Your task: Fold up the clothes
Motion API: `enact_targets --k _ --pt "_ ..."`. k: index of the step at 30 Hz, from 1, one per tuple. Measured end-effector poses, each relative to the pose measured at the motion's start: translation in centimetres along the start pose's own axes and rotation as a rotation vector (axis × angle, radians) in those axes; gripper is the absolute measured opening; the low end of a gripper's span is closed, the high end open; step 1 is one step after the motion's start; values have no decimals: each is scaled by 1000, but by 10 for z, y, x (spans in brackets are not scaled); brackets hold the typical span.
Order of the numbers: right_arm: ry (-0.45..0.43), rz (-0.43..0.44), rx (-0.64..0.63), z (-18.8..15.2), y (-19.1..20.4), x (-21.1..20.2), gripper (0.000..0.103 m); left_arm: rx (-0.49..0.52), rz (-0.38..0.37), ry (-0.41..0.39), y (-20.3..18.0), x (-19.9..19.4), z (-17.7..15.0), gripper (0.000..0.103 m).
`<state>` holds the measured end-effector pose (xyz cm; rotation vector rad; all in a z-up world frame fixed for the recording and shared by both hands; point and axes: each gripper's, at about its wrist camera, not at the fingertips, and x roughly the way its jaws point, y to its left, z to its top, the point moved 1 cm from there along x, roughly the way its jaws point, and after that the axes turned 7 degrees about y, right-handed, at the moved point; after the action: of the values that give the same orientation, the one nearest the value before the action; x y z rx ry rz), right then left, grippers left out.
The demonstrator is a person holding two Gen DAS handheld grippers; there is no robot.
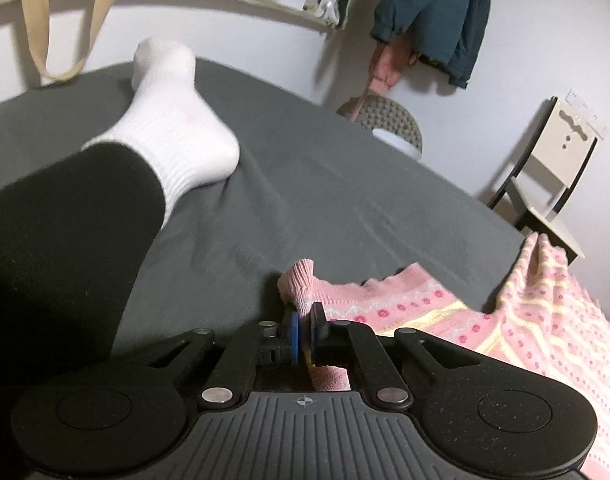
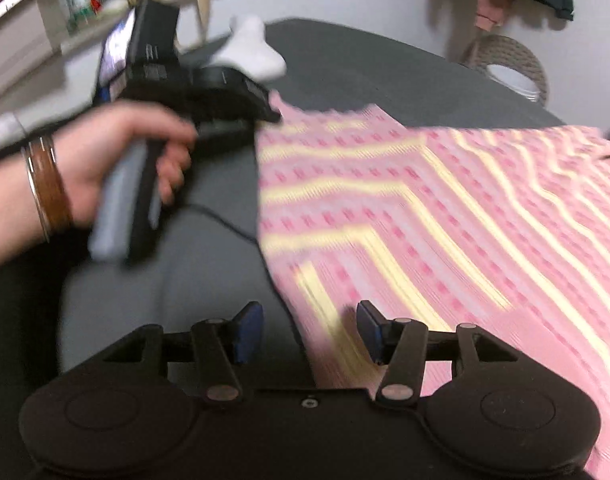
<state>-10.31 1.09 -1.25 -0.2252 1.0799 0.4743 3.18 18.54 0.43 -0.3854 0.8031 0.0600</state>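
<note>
Left tongs (image 1: 304,326), lower centre of the left view, pinch a ribbed pink corner of the sweater (image 1: 517,320). Right tongs (image 2: 309,330), lower centre of the right view, stand spread over the sweater's near edge. The pink-and-yellow sweater lies on the grey bed (image 1: 325,184), at right. A white sock (image 1: 173,112) on the person's foot rests on the bed, upper left. A hand (image 2: 117,152), at left, grips the left tool.

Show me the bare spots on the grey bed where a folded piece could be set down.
Bare grey sheet lies between the white sock and the pink sweater, out to the far edge. A narrower strip runs between the sweater's left edge and the hand. The right side is covered; the left gripper pinches the sweater there.
</note>
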Motion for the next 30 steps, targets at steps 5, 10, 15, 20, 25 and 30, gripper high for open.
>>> enact_targets --k 5,10,15,20,25,30 --pt "17 -166 -122 -35 22 4 51 54 87 -140 -2 -39 -4 30" --pt "-46 -348 -336 -52 60 18 50 112 133 -309 -9 -68 -3 91" --pt "-69 -500 -483 -58 86 31 37 219 -14 -273 -27 -65 -5 91" --pt "-36 -626 -589 -64 92 44 21 298 -101 -194 -40 -58 -11 91" --pt "-31 -430 -462 -52 85 31 7 339 -99 -179 -48 -62 -14 91" --pt "-6 -314 -371 -44 78 20 25 301 -143 -178 -44 -68 -11 91"
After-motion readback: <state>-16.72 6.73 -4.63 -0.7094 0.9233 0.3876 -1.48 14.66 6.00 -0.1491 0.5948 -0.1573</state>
